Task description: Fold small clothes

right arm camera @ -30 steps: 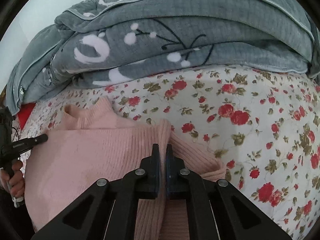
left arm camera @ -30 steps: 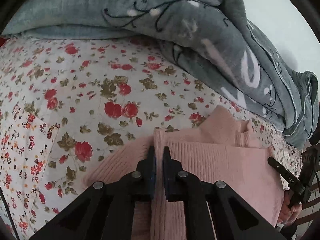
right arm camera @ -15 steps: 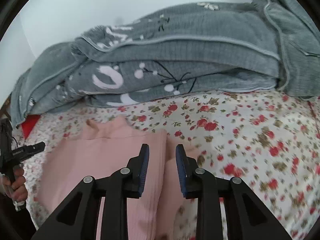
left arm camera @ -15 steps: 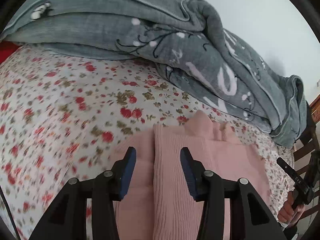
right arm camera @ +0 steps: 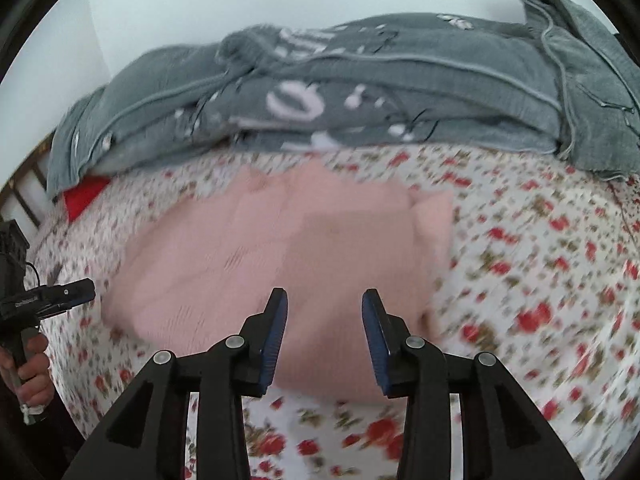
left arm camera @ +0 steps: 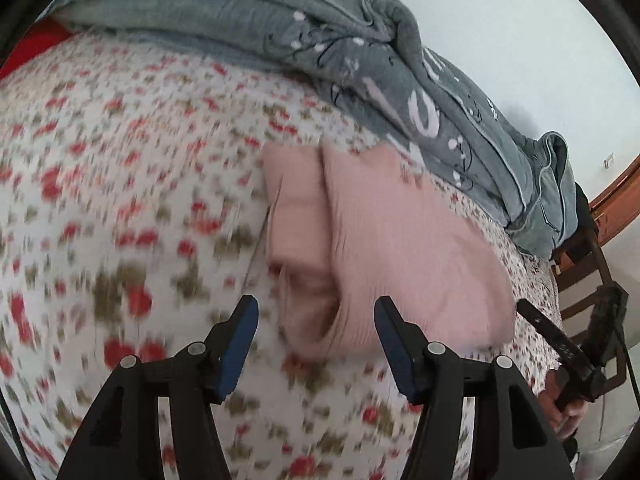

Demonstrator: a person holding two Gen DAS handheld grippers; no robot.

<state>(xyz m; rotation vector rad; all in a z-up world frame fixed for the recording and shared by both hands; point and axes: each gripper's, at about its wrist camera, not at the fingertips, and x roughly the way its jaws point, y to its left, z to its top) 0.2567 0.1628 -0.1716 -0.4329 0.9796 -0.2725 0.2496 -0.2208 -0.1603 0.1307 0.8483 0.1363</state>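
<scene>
Sweater [right arm camera: 272,256]: lies folded on the bedsheet [right arm camera: 540,280], near the middle of the bed. Blanket [right arm camera: 360,92]: heaped on the sheet at the far side, behind the sweater, just beyond its collar end. Left gripper [left arm camera: 316,336] and right gripper [right arm camera: 324,328]: on the near side, apart from the sweater, nothing between their fingers.

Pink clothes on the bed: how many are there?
1: a pink sweater lying on the flowered sheet, in front of the grey blanket. More could be hidden under that blanket.
</scene>
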